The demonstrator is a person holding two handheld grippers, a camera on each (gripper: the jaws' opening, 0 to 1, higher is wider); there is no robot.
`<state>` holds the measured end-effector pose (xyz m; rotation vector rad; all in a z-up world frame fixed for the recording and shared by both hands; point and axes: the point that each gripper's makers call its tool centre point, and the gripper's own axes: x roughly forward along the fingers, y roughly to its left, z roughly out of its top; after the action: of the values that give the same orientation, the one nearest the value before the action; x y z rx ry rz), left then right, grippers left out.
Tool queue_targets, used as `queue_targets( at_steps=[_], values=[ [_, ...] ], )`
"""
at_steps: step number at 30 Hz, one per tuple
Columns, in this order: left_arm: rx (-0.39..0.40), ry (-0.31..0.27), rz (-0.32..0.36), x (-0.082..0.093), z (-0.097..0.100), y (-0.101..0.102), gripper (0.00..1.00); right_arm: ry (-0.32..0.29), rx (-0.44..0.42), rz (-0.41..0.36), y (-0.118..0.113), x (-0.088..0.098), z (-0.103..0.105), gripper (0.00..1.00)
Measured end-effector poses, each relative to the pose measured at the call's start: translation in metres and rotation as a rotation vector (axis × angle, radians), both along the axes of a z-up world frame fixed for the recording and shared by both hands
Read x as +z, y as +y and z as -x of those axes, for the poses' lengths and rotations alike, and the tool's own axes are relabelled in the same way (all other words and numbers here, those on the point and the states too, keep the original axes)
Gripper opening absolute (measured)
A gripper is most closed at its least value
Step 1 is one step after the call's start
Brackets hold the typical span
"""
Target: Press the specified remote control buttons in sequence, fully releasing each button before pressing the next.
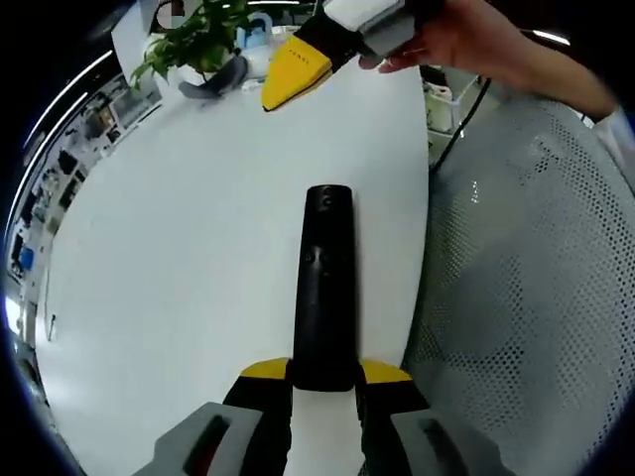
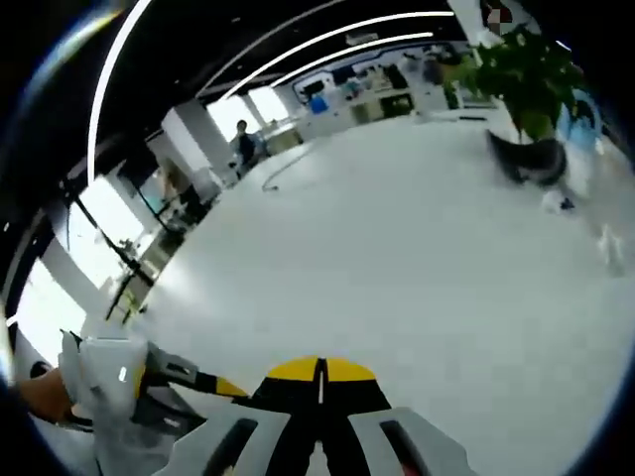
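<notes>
Left gripper view is showing the white desk (image 1: 198, 258) carrying everything, with a mesh chair back (image 1: 536, 297) sitting beside its edge. A potted plant (image 1: 189, 40) is standing at the far end. The black remote control (image 1: 325, 288) is lying lengthwise near the edge, its near end clamped by the left tool (image 1: 324, 382), probably steadying it for pressing. The right tool (image 2: 319, 382), jaws closed and empty, is hovering well beyond, hand-held (image 1: 466, 40). Button markings are proving too small to read.
</notes>
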<state>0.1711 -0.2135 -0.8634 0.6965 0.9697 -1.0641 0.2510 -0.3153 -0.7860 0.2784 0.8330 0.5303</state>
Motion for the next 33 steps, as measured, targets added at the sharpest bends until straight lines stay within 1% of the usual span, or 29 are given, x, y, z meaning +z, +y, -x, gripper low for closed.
queue_targets(
  at_steps=[1,2,3,4,6,8,10,12,13,15,18,20,21,23,24,25,26,27,30,33],
  values=[
    [0.002,-0.002,0.009,0.000,0.000,0.000,0.24,0.052,0.028,0.015,0.002,-0.007,0.007,0.00],
    [0.003,-0.003,0.018,0.000,0.001,0.000,0.24,0.138,0.056,0.054,0.004,-0.021,0.015,0.00],
    [0.007,-0.003,0.024,0.000,0.001,0.000,0.24,0.179,0.063,0.086,0.003,-0.028,0.020,0.00],
    [0.010,-0.006,0.034,0.000,0.001,0.000,0.24,0.196,0.073,0.117,0.003,-0.035,0.022,0.00],
    [0.019,-0.011,0.064,0.000,0.001,0.000,0.24,0.207,0.064,0.154,0.000,-0.041,0.023,0.00],
    [0.025,-0.017,0.097,0.001,0.001,0.000,0.24,0.241,0.080,0.144,0.002,-0.046,0.028,0.00],
    [0.022,-0.025,0.115,0.001,0.001,0.001,0.24,0.289,0.070,0.137,0.000,-0.051,0.032,0.00],
    [0.019,-0.033,0.130,0.002,0.003,0.000,0.24,0.319,0.061,0.133,-0.002,-0.056,0.033,0.00],
    [0.021,-0.033,0.136,0.001,0.003,0.000,0.24,0.347,0.051,0.128,-0.003,-0.060,0.035,0.00],
    [0.024,-0.039,0.152,0.001,0.003,-0.001,0.24,0.375,0.046,0.119,-0.005,-0.064,0.036,0.00],
    [0.032,-0.051,0.191,0.002,0.004,-0.002,0.24,0.367,0.046,0.104,-0.003,-0.062,0.035,0.00],
    [0.039,-0.069,0.231,0.002,0.005,-0.003,0.24,0.377,0.052,0.101,-0.001,-0.064,0.036,0.00],
    [0.045,-0.077,0.255,0.003,0.007,-0.004,0.24,0.377,0.055,0.102,-0.001,-0.064,0.037,0.00],
    [0.093,-0.118,0.347,0.005,0.008,-0.005,0.24,0.370,0.051,0.101,-0.002,-0.063,0.037,0.00],
    [0.078,-0.109,0.360,0.004,0.012,-0.006,0.24,0.369,0.046,0.095,-0.002,-0.063,0.036,0.00],
    [0.038,-0.102,0.334,0.003,0.015,-0.004,0.24,0.375,0.044,0.085,-0.002,-0.063,0.037,0.00],
    [0.047,-0.106,0.324,0.003,0.012,-0.004,0.24,0.380,0.038,0.073,-0.002,-0.064,0.036,0.00],
    [0.058,-0.099,0.323,0.003,0.011,-0.005,0.24,0.390,0.023,0.054,-0.003,-0.064,0.036,0.00],
    [0.055,-0.100,0.335,0.003,0.012,-0.006,0.24,0.410,-0.026,-0.007,-0.003,-0.065,0.035,0.00],
    [0.051,-0.100,0.348,0.004,0.011,-0.007,0.25,0.419,-0.044,-0.024,-0.004,-0.064,0.036,0.00]
  ],
)
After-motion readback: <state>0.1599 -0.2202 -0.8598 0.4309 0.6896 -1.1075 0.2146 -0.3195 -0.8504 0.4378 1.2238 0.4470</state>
